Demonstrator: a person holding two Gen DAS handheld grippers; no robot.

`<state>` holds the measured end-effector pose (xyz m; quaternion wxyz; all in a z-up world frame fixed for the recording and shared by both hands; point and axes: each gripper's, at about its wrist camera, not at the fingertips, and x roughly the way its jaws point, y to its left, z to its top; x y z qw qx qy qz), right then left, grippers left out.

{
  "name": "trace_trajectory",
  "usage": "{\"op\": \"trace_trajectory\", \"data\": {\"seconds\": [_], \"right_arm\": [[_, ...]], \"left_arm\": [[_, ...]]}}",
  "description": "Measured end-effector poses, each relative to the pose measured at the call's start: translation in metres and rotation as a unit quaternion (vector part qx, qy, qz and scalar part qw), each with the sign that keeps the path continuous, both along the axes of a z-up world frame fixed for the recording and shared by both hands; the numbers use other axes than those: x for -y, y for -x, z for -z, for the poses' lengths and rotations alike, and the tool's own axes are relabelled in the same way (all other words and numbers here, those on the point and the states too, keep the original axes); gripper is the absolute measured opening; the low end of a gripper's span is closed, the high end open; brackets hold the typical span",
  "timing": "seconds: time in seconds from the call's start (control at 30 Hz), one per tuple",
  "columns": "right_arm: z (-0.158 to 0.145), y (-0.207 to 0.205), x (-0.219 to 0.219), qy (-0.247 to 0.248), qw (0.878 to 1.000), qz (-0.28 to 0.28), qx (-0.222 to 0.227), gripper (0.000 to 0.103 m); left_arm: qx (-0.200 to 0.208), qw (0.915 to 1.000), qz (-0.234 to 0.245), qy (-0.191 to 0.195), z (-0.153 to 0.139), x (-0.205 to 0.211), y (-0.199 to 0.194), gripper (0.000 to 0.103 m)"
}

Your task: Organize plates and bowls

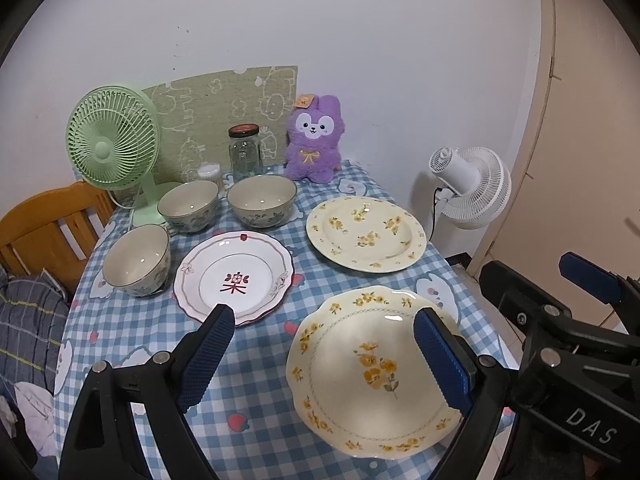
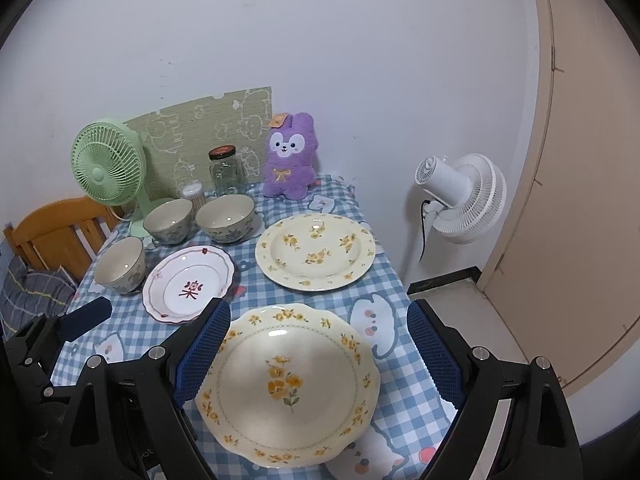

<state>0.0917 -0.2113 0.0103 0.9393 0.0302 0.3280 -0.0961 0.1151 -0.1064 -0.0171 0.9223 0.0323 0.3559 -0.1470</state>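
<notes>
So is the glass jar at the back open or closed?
Closed. The glass jar stands upright with its dark lid sitting on top, beside the purple plush toy.

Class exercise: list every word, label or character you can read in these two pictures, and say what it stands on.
"DAS": white letters on the black right gripper.
A red Chinese-style character: centre of the white scalloped plate with red trim; too stylised to read.
Orange tag on the purple plush rabbit: too small to read.

plates: glossy ceramic, probably | tablecloth: matt cloth | chair: wood
</notes>
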Motion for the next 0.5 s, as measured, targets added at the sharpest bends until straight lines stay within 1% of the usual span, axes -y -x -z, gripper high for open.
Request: {"op": "trace_trajectory", "data": {"seconds": [0.2,0.5], "right_arm": [[0.002,-0.016,0.013,-0.007,1.0,0.005,0.001,0.092],[0.011,-0.059,0.036,-0.009,1.0,0.001,0.0,0.092]], "left_arm": [[-0.004,1.0,0.002,0.002,0.002,0.01,-0.018,0.093],[-0.018,0.9998,-0.002,0.004,0.013,0.031,-0.061,0.092]]}}
